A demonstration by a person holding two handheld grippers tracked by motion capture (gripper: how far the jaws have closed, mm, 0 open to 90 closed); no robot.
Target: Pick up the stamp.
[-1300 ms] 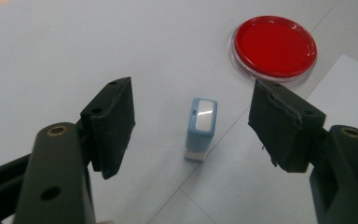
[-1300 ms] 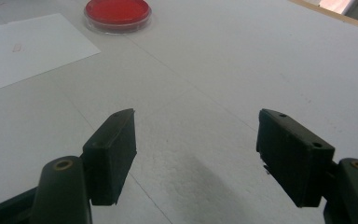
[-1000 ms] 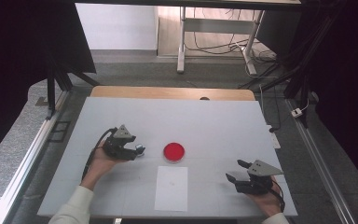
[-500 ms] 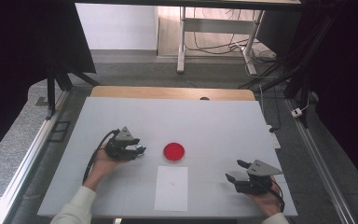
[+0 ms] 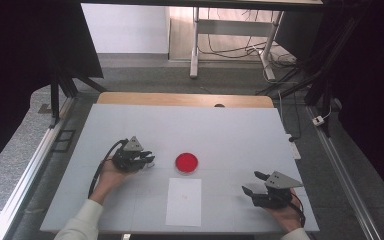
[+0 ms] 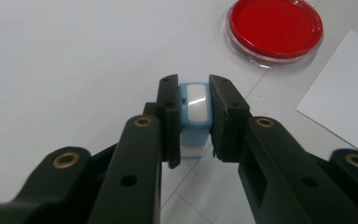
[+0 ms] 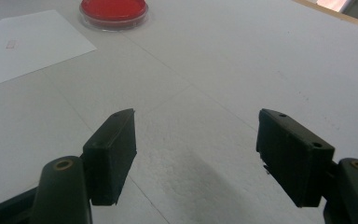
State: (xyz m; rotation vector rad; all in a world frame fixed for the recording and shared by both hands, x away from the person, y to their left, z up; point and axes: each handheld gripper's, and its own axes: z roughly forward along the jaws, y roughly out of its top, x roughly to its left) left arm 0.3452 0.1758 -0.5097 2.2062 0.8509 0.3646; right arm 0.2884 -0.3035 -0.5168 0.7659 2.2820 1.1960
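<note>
- One small light-blue block (image 6: 194, 109) with a glossy white face stands on the table (image 5: 230, 130), pinched between the left gripper (image 6: 194, 116) pads, whose jaws have just been closing.
- Just beyond those tongs lies a round red dish (image 6: 275, 28) with a clear rim; beside it, a flat white sheet (image 5: 184, 201).
- Right gripper (image 7: 196, 156) rests spread, nothing between, with bare matte tabletop ahead.

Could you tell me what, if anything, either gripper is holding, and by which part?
The left gripper has just closed on a small blue-and-white block, clamping its two sides. The right gripper stands open, holding nothing.
</note>
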